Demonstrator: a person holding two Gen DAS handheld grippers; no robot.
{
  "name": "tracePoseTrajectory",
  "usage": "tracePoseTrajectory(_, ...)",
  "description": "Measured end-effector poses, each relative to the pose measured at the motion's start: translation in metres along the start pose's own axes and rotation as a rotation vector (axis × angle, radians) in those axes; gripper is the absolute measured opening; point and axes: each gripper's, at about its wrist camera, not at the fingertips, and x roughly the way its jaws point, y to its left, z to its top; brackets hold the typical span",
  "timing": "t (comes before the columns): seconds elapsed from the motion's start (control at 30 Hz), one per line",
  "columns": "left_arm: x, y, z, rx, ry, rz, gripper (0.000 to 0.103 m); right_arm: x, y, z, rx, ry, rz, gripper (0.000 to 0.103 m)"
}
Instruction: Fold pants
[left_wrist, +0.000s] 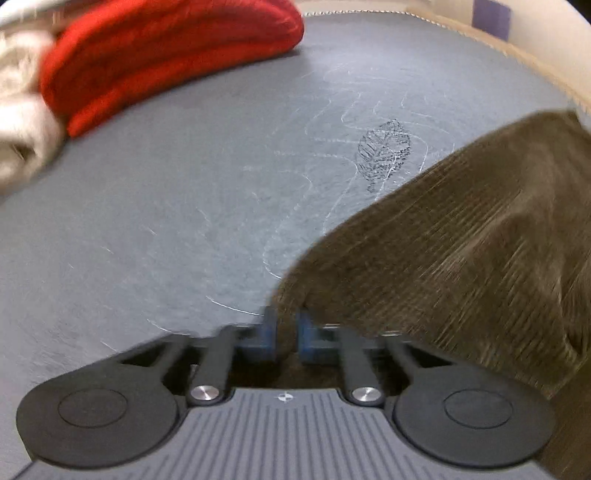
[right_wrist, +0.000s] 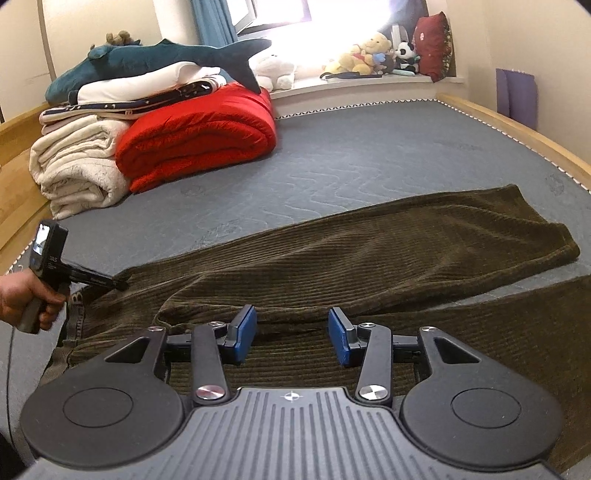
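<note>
Right wrist view: olive corduroy pants (right_wrist: 369, 251) lie across the bed (right_wrist: 369, 155). Left gripper (left_wrist: 286, 332) pinches the waist corner, frame left; right gripper (right_wrist: 291, 334) hovers parted. Clamp the crotch fold before lifting both together.

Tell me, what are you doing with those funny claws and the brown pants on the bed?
A person is folding brown corduroy pants that lie spread out on a grey mattress. The left claw is pinched shut on the edge of the pants near the waist. The right claw is open, poised over the cloth with nothing gripped. No fold is made yet. A red blanket sits folded further back.
</note>
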Motion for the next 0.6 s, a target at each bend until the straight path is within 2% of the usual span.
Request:
tracePoseTrajectory(0.1, -0.038, -0.008, -0.007, -0.001, -0.062, 0.004, 0.01, 0.001, 0.002, 0.0, -0.014, -0.003, -0.018, 0.045)
tracePoseTrajectory(0.2, -0.094, -0.026, -0.023, -0.002, -0.14, -0.019, 0.009, 0.001, 0.003, 0.0, -0.004, -0.007, -0.043, 0.045)
tracePoseTrajectory(0.27, -0.138, -0.044, -0.042, -0.004, -0.185, -0.053, 0.009, -0.003, 0.003, -0.001, 0.005, -0.015, -0.059, 0.045)
tracePoseTrajectory(0.37, -0.2, -0.079, -0.088, 0.002, -0.225, -0.109, 0.009, -0.012, 0.003, -0.005, 0.012, -0.039, -0.087, 0.045)
tracePoseTrajectory(0.43, -0.225, -0.103, -0.129, 0.003, -0.209, -0.139, 0.009, -0.022, 0.003, -0.01, 0.019, -0.055, -0.108, 0.045)
tracePoseTrajectory(0.5, -0.23, -0.124, -0.17, 0.002, -0.181, -0.158, 0.009, -0.031, 0.0, -0.015, 0.028, -0.07, -0.125, 0.045)
tracePoseTrajectory(0.6, -0.215, -0.147, -0.207, 0.004, -0.063, -0.159, 0.009, -0.045, -0.006, -0.023, 0.055, -0.084, -0.148, 0.045)
